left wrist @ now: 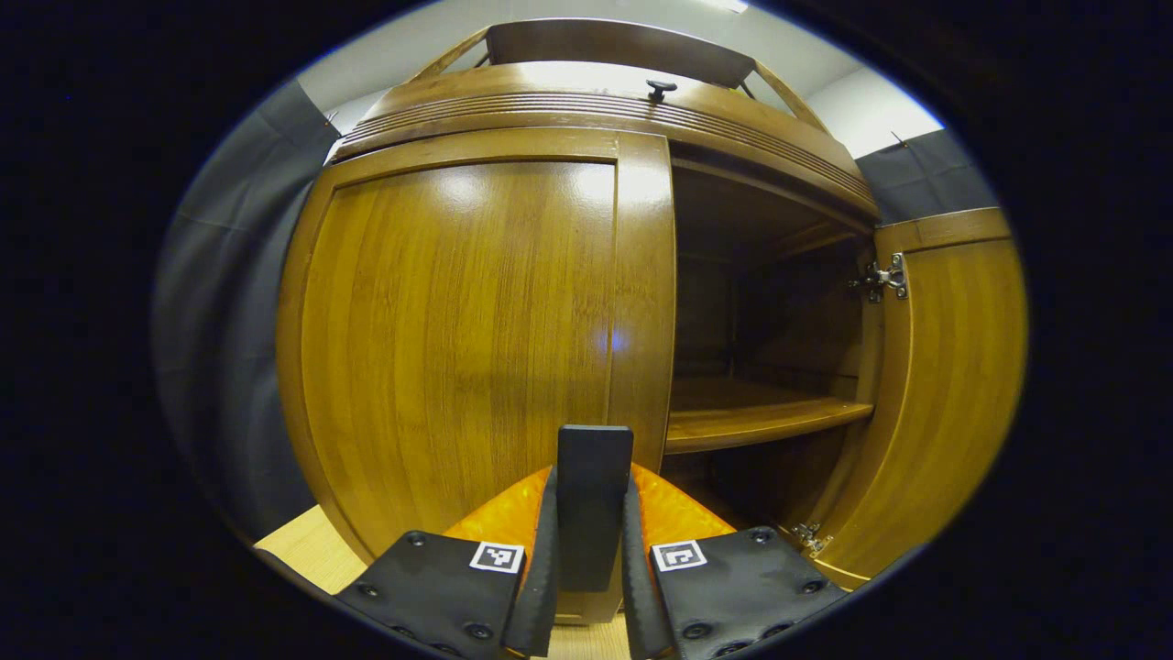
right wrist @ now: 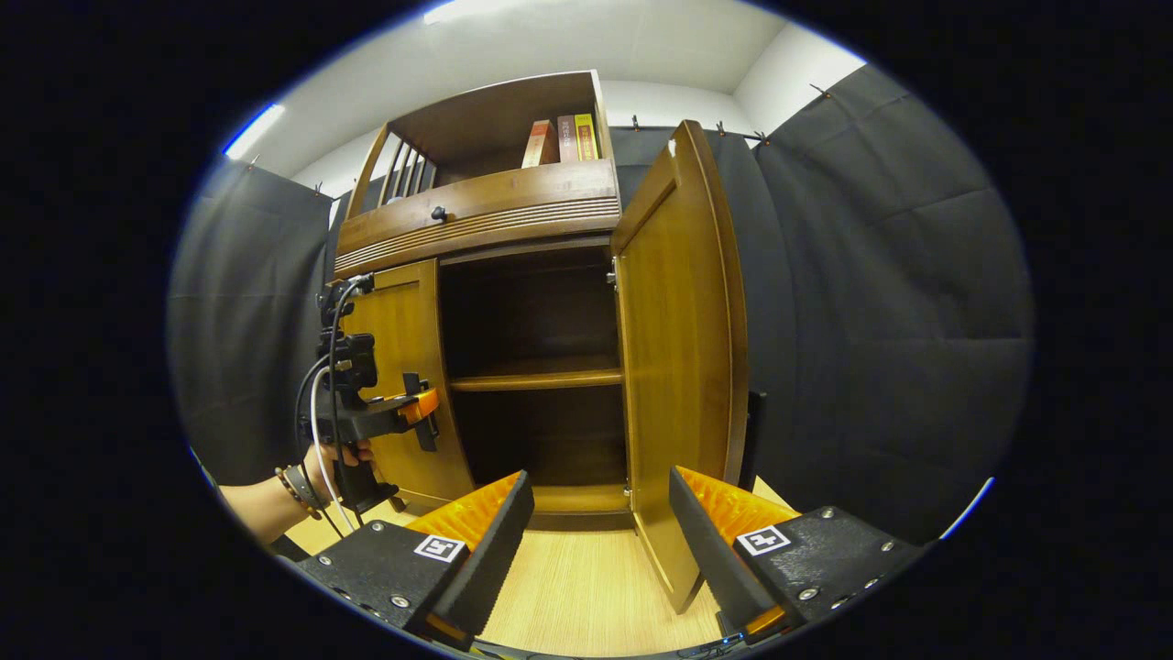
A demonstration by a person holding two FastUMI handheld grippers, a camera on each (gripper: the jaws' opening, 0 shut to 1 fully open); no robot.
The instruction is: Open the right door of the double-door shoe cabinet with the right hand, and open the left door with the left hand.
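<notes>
- The left door stands closed, straight ahead of the left gripper and filling most of what lies in front of it. Its free edge runs upright, just beyond the fingertips and a touch to their right.
- Between that gripper's fingers sits a dark, flat upright piece, which I take to be the door's handle. The fingers are drawn in narrow against both its sides, so I would call it gripped, though the contact itself is hard to confirm.
- From the right gripper view, the left gripper sits right at the left door, held by a hand, with the tips at the door's inner edge.
- The right door is already swung out wide. It stands edge-on just ahead of the right gripper, with its lower corner reaching down between the two fingers.
- The right gripper is spread wide and holds nothing; the door's bottom edge lies nearer its right finger, but I cannot tell whether they touch.
- The opened side shows a shelf inside the cabinet, ahead of and above the right gripper.
- The move to come rests with the left hand, I judge: the hinges lie to that gripper's far left, so the pull should come back toward the holder and arc off to the left.
- A straight backward tug may slip the fingers off the handle.
</notes>
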